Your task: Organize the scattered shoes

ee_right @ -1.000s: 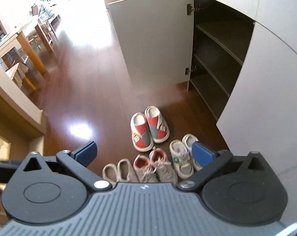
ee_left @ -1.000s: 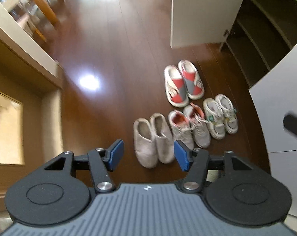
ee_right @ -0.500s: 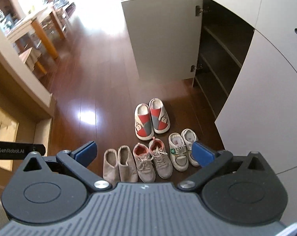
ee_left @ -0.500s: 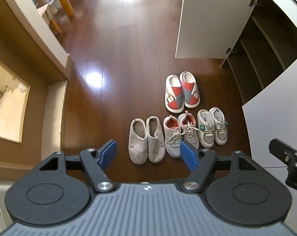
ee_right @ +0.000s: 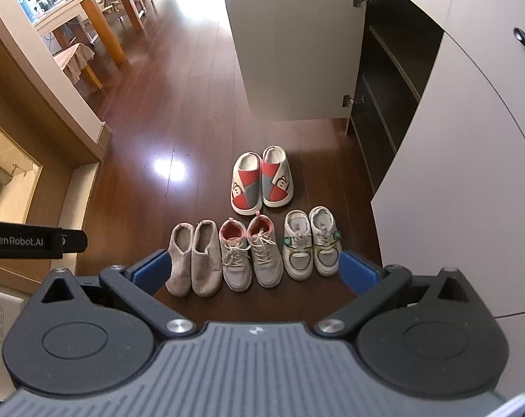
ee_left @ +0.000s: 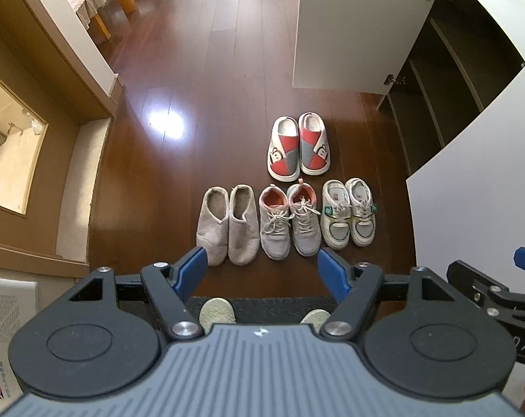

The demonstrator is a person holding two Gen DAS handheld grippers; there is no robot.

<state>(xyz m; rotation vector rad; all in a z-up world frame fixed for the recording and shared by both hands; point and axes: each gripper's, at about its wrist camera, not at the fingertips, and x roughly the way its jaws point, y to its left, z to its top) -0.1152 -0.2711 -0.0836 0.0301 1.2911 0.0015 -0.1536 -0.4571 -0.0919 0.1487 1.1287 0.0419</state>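
Observation:
Several pairs of shoes stand in neat rows on the dark wood floor. Beige slippers (ee_left: pixel 227 229) (ee_right: pixel 193 257), grey sneakers with pink lining (ee_left: pixel 289 220) (ee_right: pixel 250 253) and white sneakers (ee_left: pixel 349 212) (ee_right: pixel 311 241) form the near row. Red and grey slippers (ee_left: pixel 299 147) (ee_right: pixel 261 179) sit behind them. My left gripper (ee_left: pixel 264 274) hangs open high above the near row, holding nothing. My right gripper (ee_right: pixel 253 271) is open and empty too, wider apart, also well above the shoes.
An open shoe cabinet (ee_left: pixel 446 80) (ee_right: pixel 387 80) with dark shelves and a white door (ee_left: pixel 353 24) swung outwards stands at the right. A person's two feet in light slippers (ee_left: pixel 217 311) stand on a dark mat (ee_left: pixel 262 304) below. A step and wall (ee_left: pixel 74 160) border the left.
Both grippers have risen and pulled back from the shoes, so the pairs look smaller and farther. The person's feet and the mat have come into the left wrist view.

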